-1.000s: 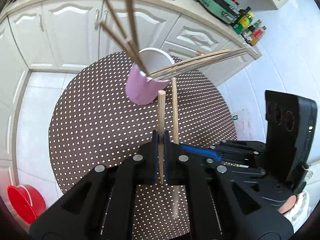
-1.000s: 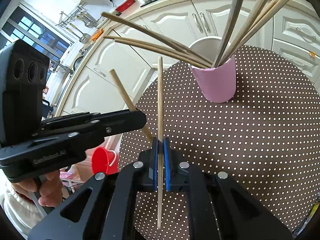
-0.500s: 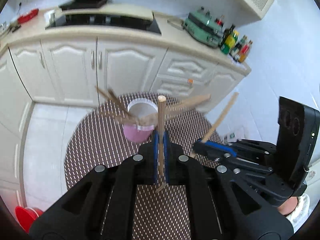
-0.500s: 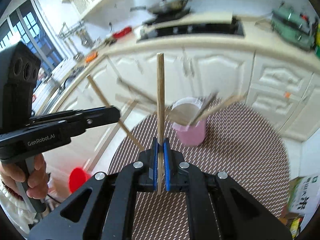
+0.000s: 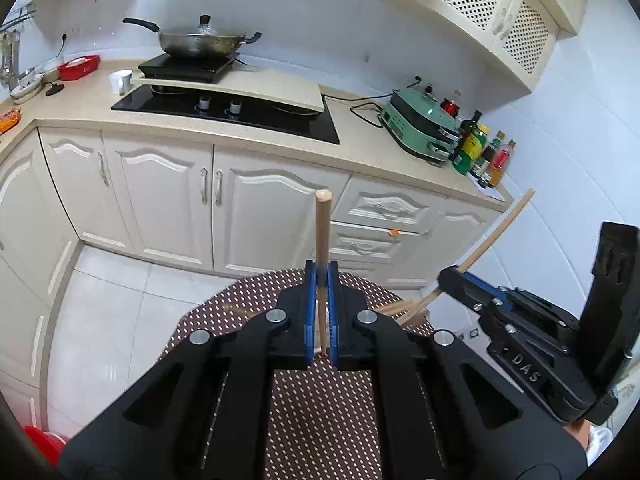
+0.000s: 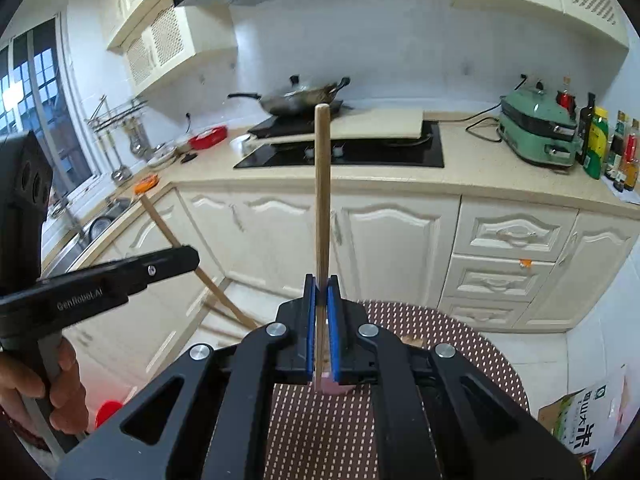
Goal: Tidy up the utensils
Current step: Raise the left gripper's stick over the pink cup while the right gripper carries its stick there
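My left gripper (image 5: 321,280) is shut on a wooden chopstick (image 5: 322,232) that stands upright between its blue pads. My right gripper (image 6: 321,284) is shut on a second wooden chopstick (image 6: 322,184), also upright. Each gripper shows in the other's view: the right gripper (image 5: 452,278) with its chopstick (image 5: 500,228) slanting up, the left gripper (image 6: 188,256) with its chopstick (image 6: 176,240) slanting. The pink cup (image 6: 332,386) is almost hidden behind my right jaws. Tips of other chopsticks (image 5: 400,308) peek out low down.
A round brown dotted table (image 6: 460,344) lies below both grippers. Cream cabinets (image 5: 160,208) and a counter with a hob and wok (image 5: 200,40) stand behind. A red bucket (image 5: 44,444) sits on the floor at left, a cardboard box (image 6: 580,420) at right.
Both grippers have lifted and tilted up, each still holding its chopstick. The pink cup and its chopsticks have dropped from the middle of the views to behind the jaws.
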Motion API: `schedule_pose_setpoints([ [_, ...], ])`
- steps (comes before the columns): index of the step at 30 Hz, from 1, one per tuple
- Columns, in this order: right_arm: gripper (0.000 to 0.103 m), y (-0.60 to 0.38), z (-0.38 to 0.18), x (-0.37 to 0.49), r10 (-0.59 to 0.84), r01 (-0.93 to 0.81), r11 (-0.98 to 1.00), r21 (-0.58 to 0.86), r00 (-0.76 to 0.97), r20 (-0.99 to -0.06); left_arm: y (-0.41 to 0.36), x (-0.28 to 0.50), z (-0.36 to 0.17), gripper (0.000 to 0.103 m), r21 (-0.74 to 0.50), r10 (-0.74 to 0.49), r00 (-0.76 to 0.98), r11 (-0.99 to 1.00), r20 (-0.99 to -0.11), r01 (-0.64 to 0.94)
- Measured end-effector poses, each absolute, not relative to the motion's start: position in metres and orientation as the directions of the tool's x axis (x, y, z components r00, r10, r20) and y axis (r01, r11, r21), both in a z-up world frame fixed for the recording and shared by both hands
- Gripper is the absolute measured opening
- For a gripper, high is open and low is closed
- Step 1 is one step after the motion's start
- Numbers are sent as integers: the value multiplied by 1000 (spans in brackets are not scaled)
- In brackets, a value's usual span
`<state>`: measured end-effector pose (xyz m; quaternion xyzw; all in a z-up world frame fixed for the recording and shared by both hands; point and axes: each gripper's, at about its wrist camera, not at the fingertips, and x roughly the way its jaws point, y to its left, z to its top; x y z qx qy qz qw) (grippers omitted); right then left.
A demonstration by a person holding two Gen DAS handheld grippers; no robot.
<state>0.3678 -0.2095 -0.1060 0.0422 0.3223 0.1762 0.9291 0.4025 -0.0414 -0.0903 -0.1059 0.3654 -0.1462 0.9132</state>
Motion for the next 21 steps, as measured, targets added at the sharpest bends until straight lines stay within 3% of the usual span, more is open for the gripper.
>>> schedule_pose_setpoints([
  [21,5,-182,-157,401,310,-258,950,178,688,-657,-48,461,-139,6,-218,-290,653,957,-699,192],
])
